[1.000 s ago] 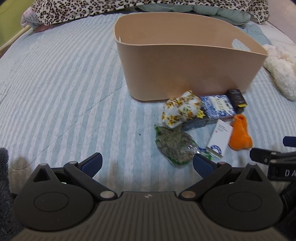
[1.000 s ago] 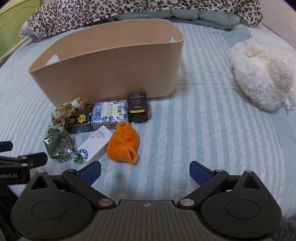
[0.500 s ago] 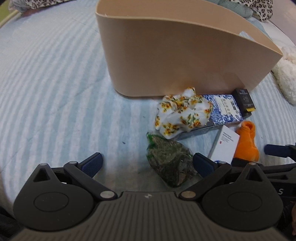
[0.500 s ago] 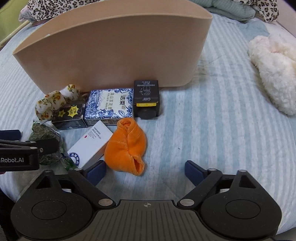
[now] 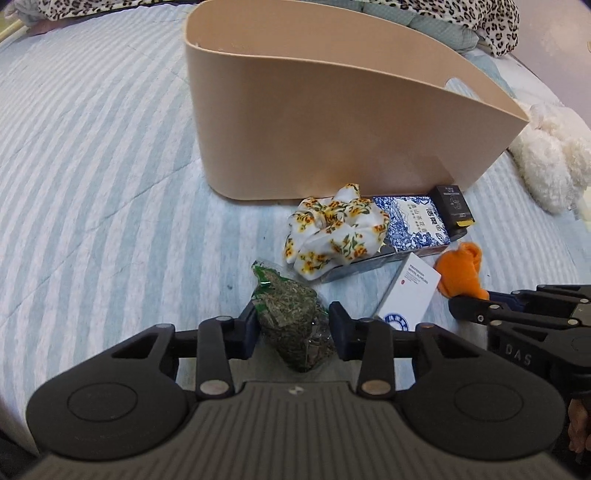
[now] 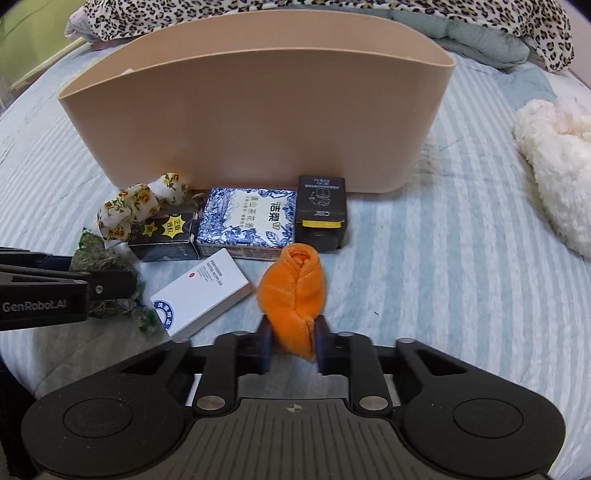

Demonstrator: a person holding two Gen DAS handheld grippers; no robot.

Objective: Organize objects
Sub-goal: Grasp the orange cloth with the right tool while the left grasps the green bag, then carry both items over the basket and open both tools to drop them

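A tan basket [image 5: 332, 122] stands on the striped bed; it also shows in the right wrist view [image 6: 258, 110]. In front of it lie a floral cloth [image 5: 332, 229], a blue-and-white box [image 6: 251, 225], two black boxes [image 6: 321, 218] [image 6: 166, 236] and a white box [image 6: 199, 295]. My left gripper [image 5: 293, 330] is shut on a green bag of dried herbs [image 5: 291, 317]. My right gripper [image 6: 291, 345] is shut on an orange cloth [image 6: 295, 288], which still rests on the bed.
A white fluffy item [image 6: 557, 166] lies on the bed to the right. A leopard-print blanket [image 6: 332, 14] lies behind the basket. The left gripper's side [image 6: 55, 291] shows at the left of the right wrist view.
Both grippers moved forward and down toward the pile. The left one closed on the herb bag and the right one closed on the orange cloth.
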